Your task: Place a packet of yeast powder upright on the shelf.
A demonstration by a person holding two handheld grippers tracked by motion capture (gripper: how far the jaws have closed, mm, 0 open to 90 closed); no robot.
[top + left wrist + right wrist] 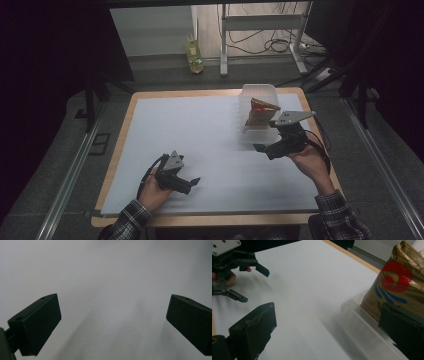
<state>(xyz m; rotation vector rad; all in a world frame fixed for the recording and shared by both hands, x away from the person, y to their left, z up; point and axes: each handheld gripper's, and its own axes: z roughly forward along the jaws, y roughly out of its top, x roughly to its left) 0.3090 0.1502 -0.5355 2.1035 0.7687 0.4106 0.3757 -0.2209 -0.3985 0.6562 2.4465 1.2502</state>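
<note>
A gold snack bag (261, 111) with a red and blue logo stands in a clear plastic container (250, 94) at the table's back right. My right gripper (270, 138) is open at the container's near side. In the right gripper view, the bag (397, 287) rises just past the right jaw and the container rim (359, 322) lies between the jaws, which are not touching either. My left gripper (191, 184) hovers open over the white sheet (200, 135) at the front left, and in its own view the left gripper (113, 325) has bare sheet between its jaws. The left gripper (253, 285) also appears far off in the right gripper view.
The white sheet covers a wooden table (200, 93) whose edge frames it. Beyond the table, a yellow-green packet (194, 55) stands on the floor beside a metal frame (223, 45) and cables (270, 46). Dark curtains flank both sides.
</note>
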